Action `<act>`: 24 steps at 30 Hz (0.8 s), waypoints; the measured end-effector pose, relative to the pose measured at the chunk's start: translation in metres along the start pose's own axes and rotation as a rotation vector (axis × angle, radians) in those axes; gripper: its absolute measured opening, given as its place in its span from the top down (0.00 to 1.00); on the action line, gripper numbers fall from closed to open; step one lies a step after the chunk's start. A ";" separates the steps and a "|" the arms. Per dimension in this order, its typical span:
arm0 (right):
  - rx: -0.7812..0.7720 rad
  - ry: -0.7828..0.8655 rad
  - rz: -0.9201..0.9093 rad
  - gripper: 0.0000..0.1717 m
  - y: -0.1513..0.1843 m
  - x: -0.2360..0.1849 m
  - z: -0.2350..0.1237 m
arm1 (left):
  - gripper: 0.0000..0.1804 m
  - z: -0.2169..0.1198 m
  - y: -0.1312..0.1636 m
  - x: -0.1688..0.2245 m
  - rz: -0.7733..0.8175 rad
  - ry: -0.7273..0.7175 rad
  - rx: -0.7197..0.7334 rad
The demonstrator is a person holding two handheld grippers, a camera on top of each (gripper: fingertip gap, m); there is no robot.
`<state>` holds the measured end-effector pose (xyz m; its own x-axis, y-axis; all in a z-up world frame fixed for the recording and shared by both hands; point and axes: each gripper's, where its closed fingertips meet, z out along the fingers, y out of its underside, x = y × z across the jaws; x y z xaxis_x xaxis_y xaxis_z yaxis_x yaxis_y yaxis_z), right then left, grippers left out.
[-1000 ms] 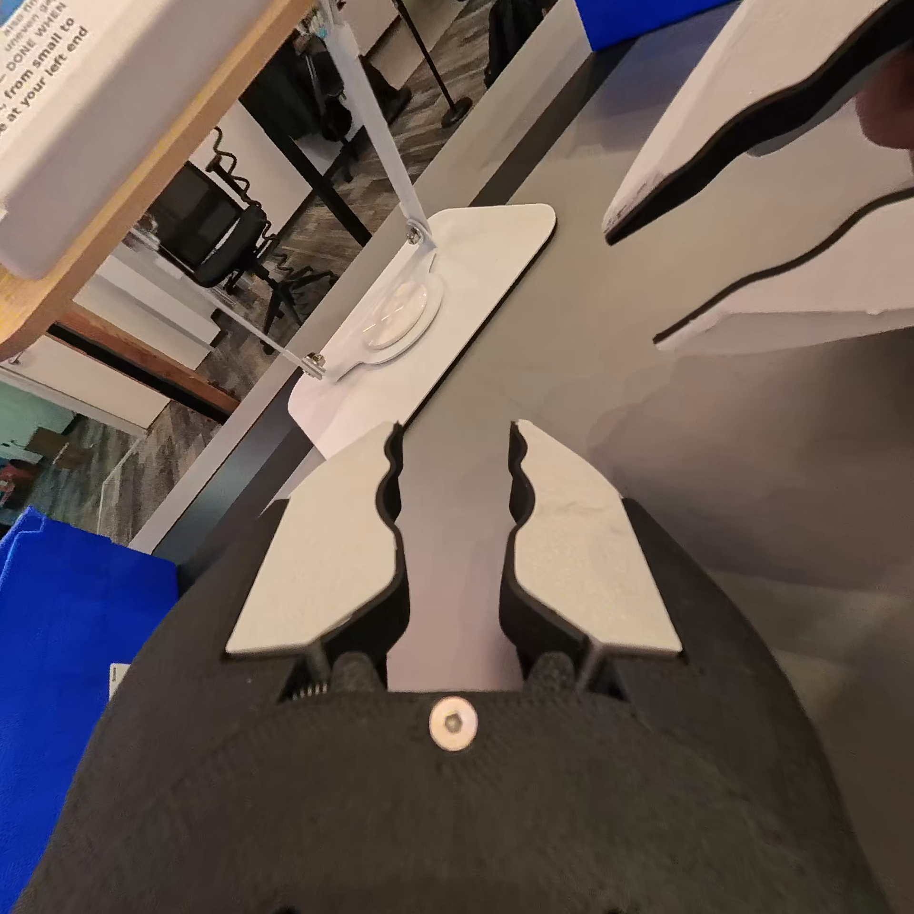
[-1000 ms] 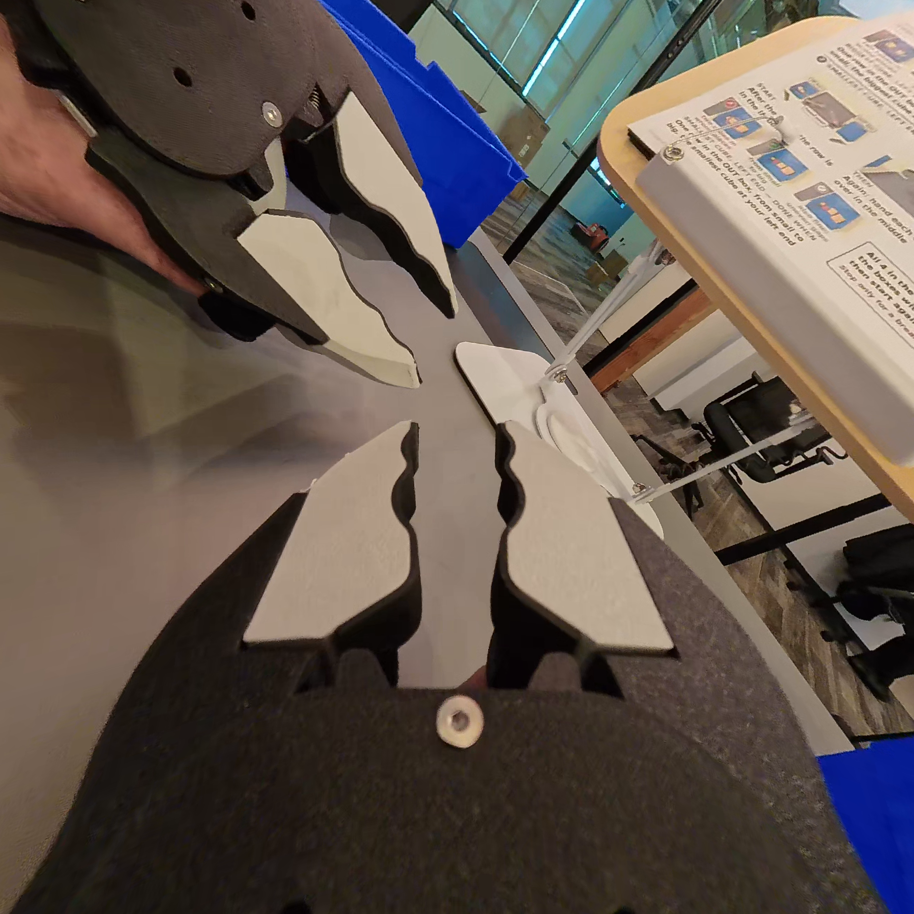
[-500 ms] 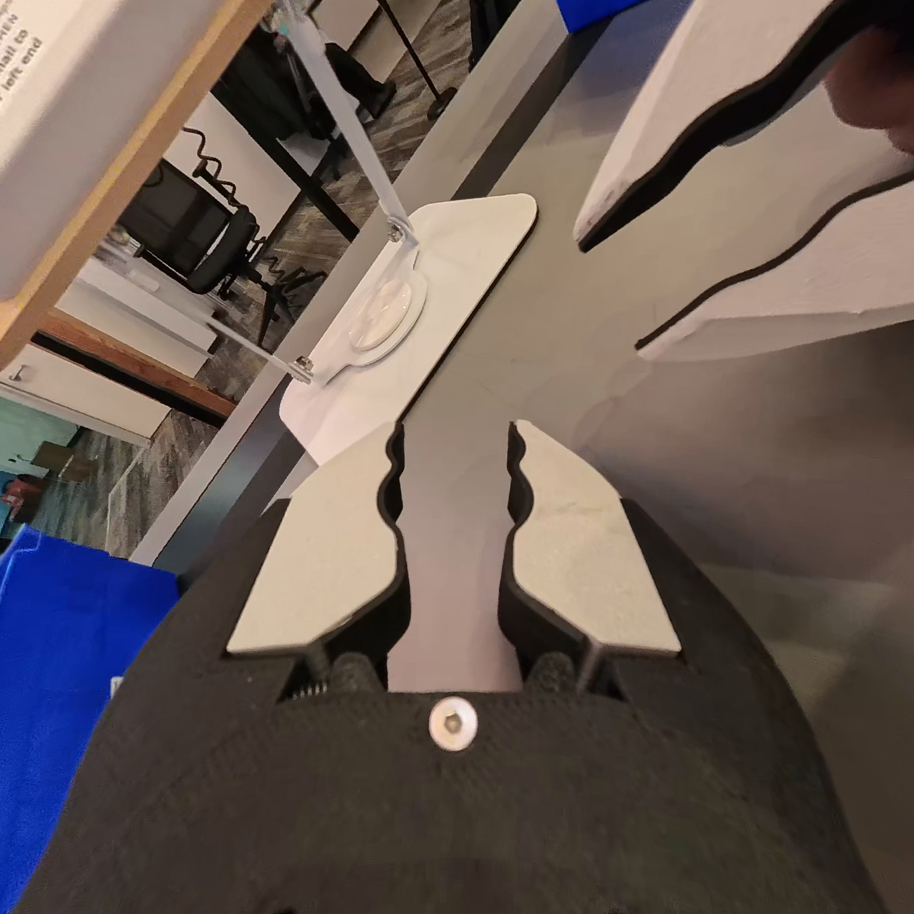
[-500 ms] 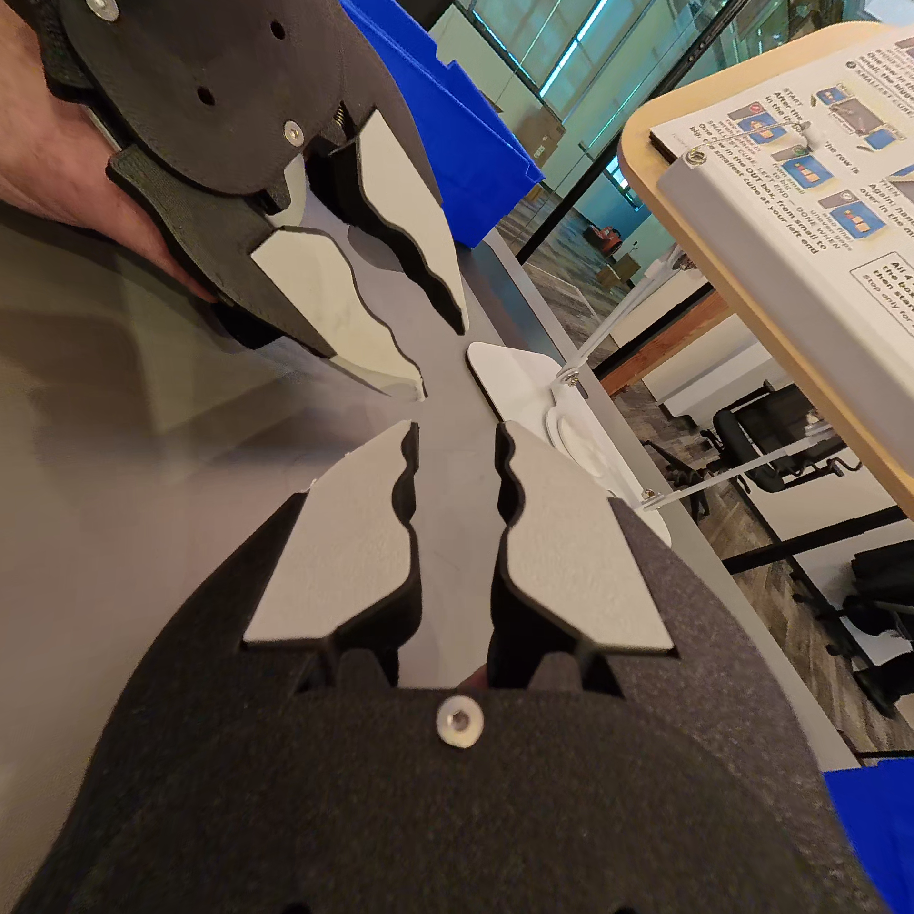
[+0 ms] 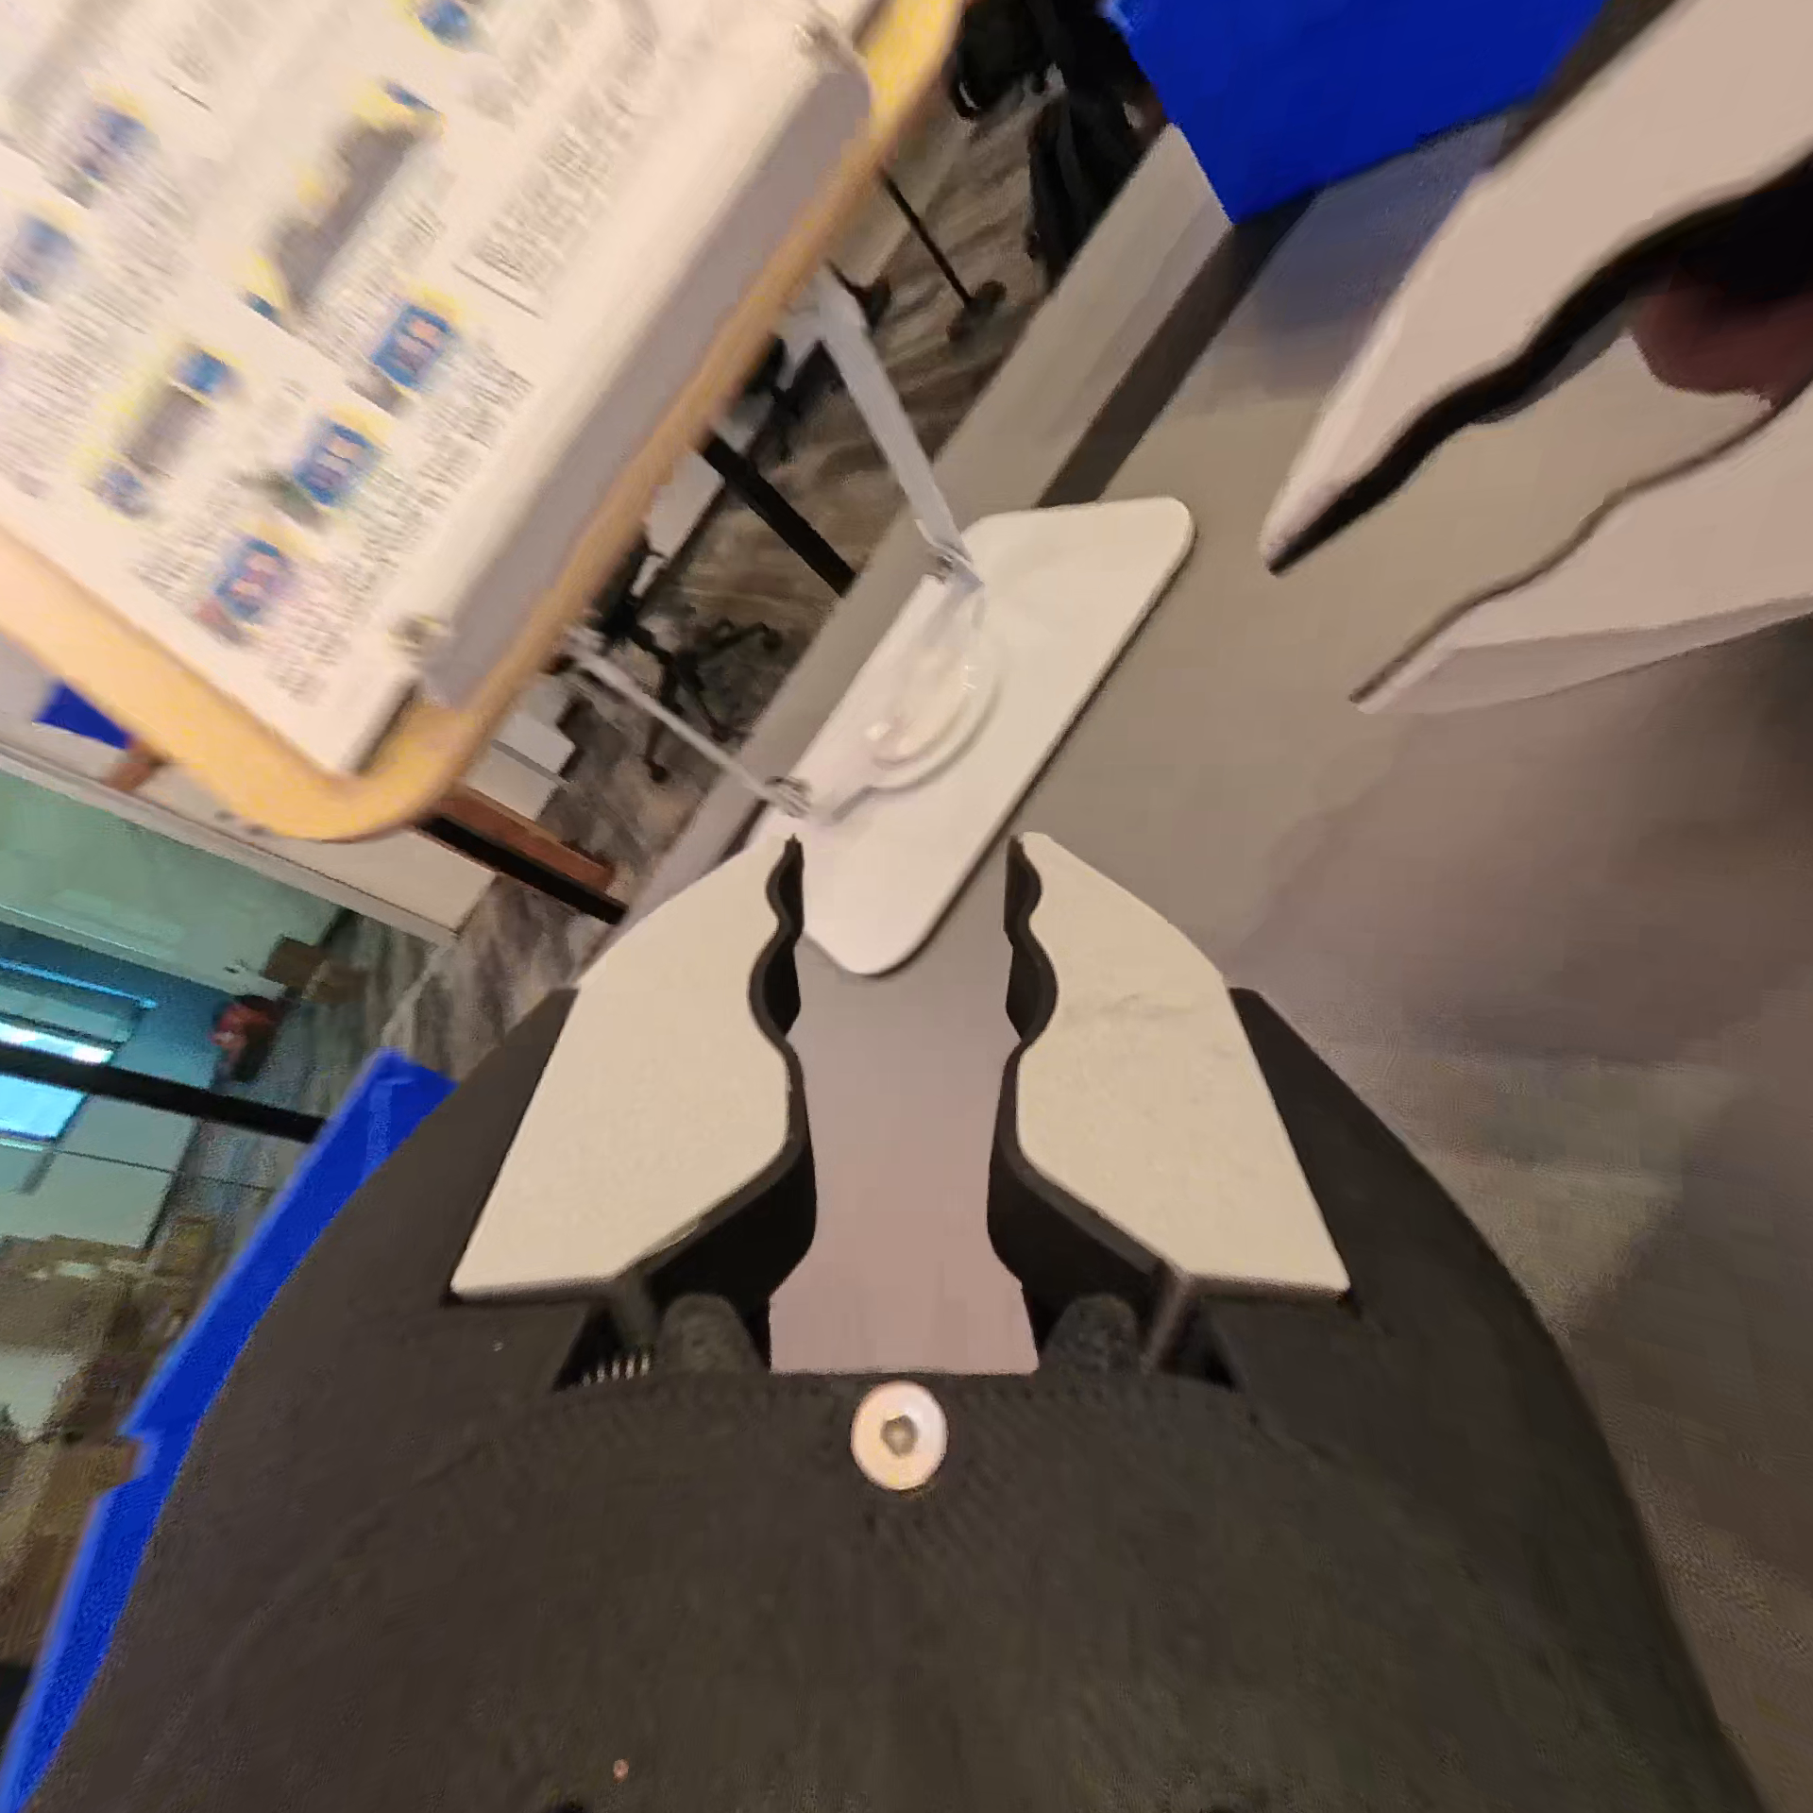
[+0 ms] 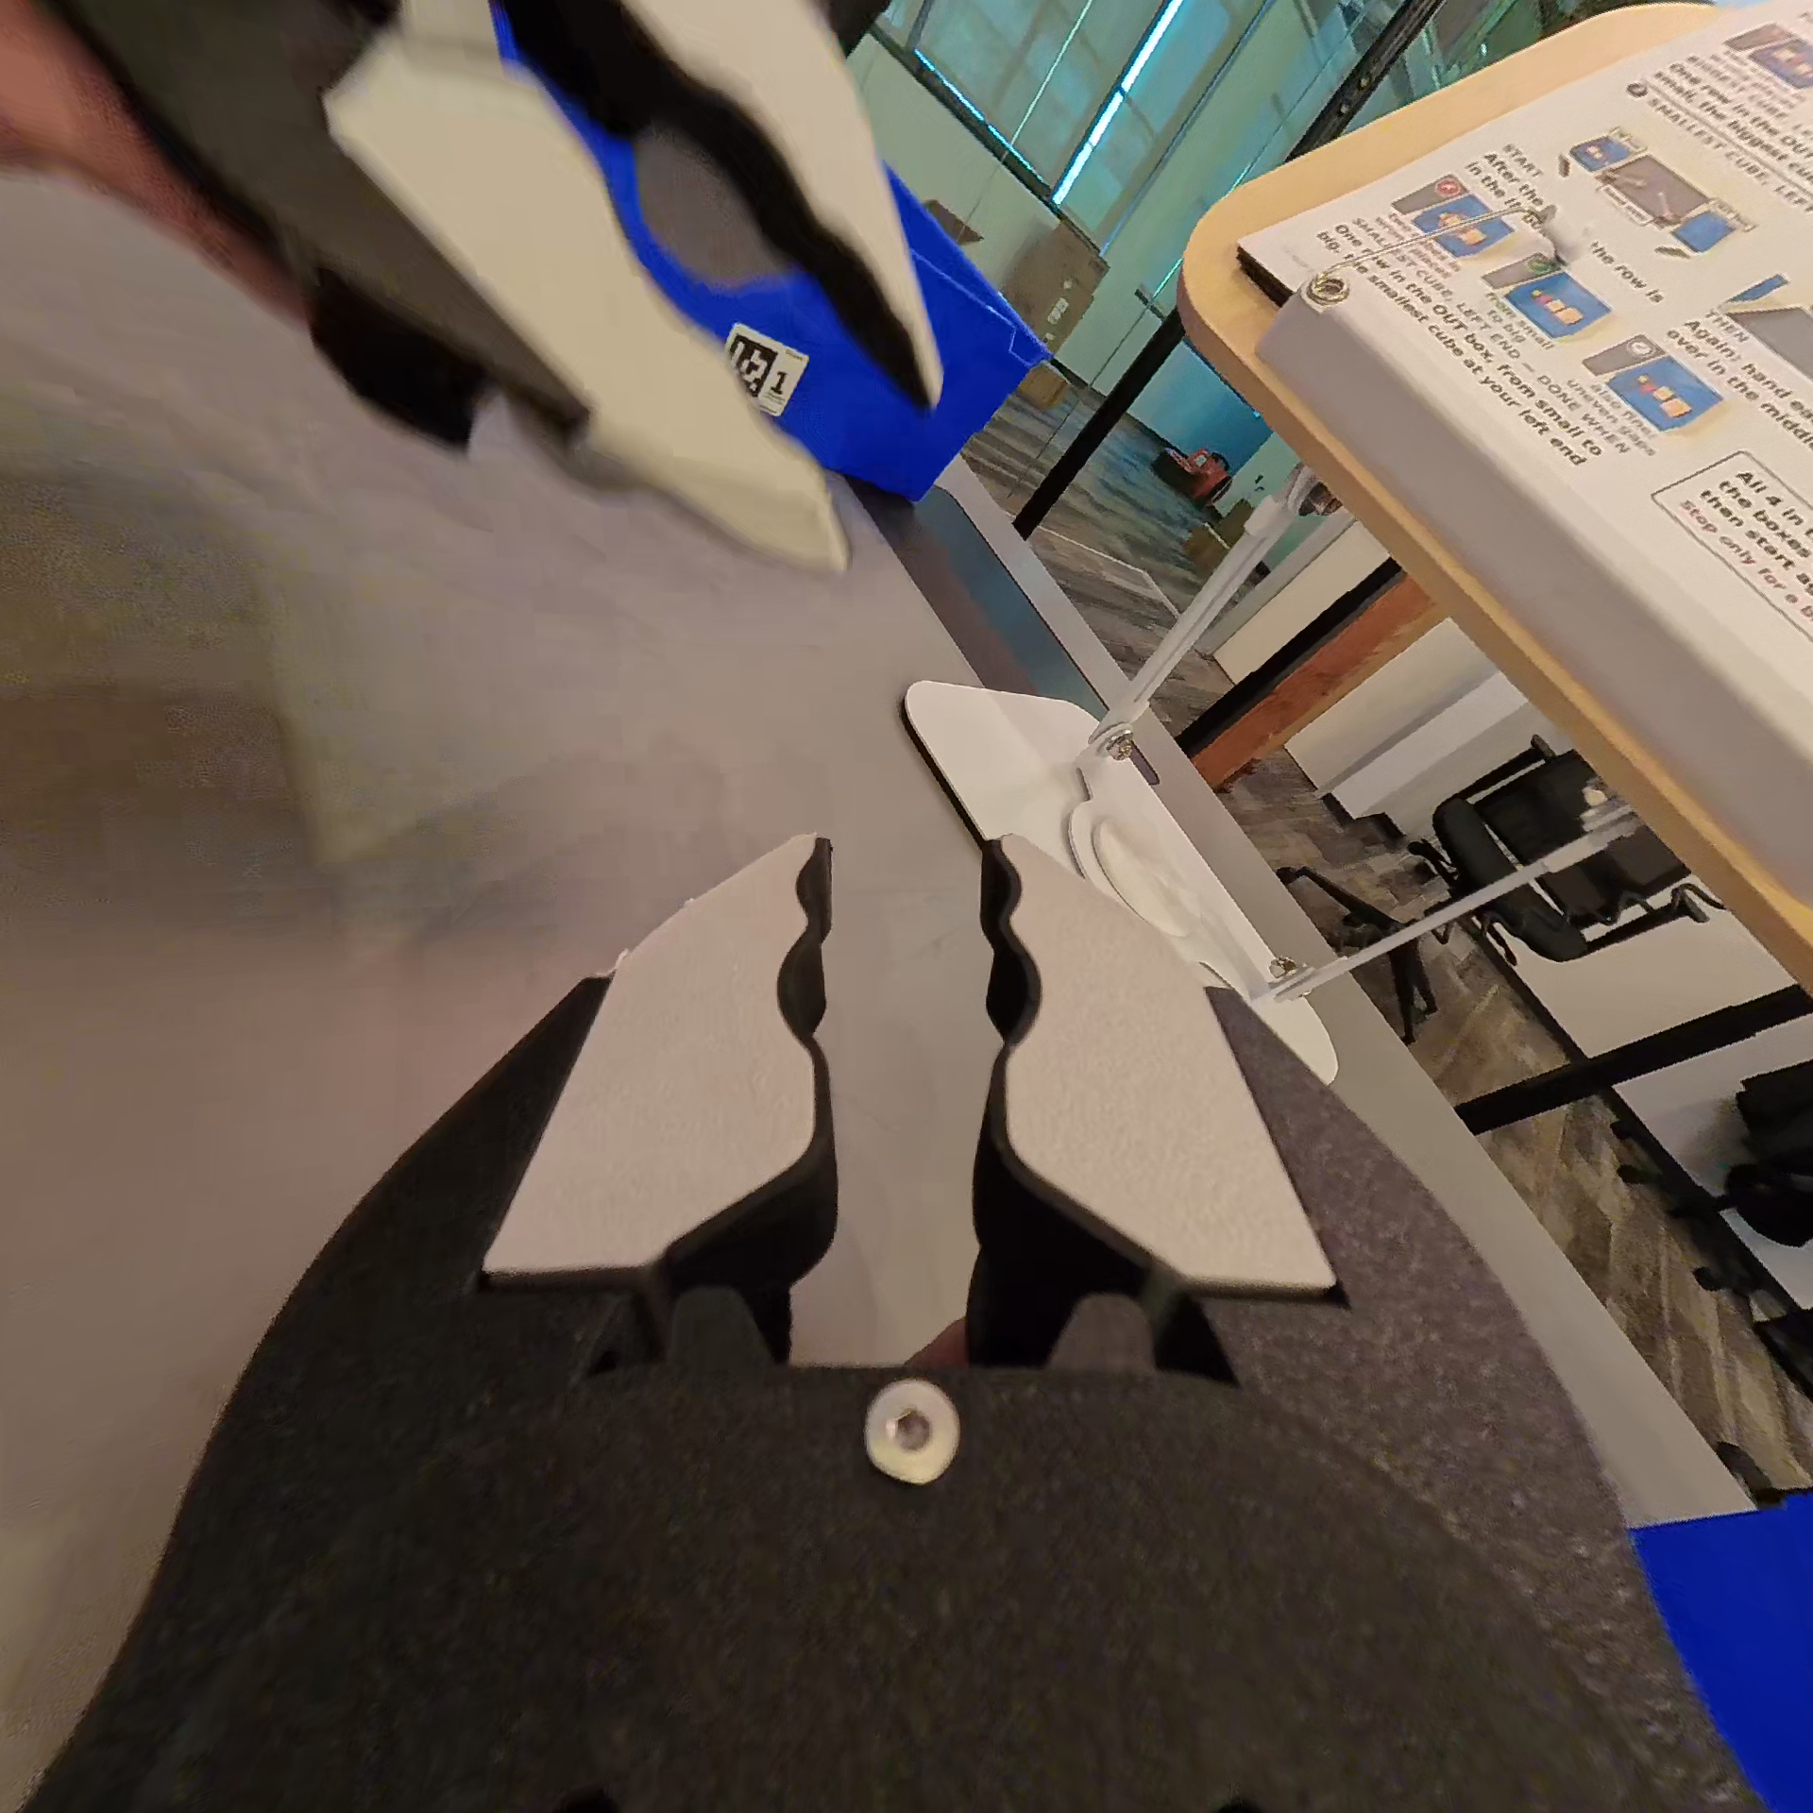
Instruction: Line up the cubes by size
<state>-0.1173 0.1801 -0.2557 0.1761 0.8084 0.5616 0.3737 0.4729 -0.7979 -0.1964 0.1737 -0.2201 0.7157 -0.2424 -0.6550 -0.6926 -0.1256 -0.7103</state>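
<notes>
Grey tabletop [image 6: 491, 687] fills both views; we see a white stand base [image 6: 991, 755] at its far edge w/ an instruction board [image 6: 1570, 392] above. Left gripper [image 5: 903, 863] & right gripper [image 6: 907, 854] both gape, nothing between pads. Blue bin [image 6: 883, 392] behind; cubes' whereabouts we can't tell.

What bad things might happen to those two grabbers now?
1. The left gripper and right gripper hang close together over the grey table, both open and empty, so they might bump.
2. The white stand base lies just ahead of both; a forward push could knock it and shake the instruction board.
3. No cubes show, so reaching is guesswork.
</notes>
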 end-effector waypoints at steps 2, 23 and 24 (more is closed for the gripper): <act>0.003 -0.004 0.000 0.83 0.000 0.000 0.000 | 0.78 -0.020 -0.012 -0.031 0.000 -0.064 0.025; -0.037 -0.060 -0.087 0.83 0.004 -0.015 0.005 | 0.57 -0.021 0.197 -0.171 0.126 0.413 -0.540; -0.037 -0.061 -0.086 0.83 0.004 -0.015 0.005 | 0.57 -0.017 0.204 -0.172 0.147 0.426 -0.563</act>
<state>-0.1229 0.1710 -0.2684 0.0865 0.7857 0.6125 0.4182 0.5294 -0.7381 -0.4626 0.1734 -0.2478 0.5938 -0.6345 -0.4948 -0.8025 -0.5118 -0.3068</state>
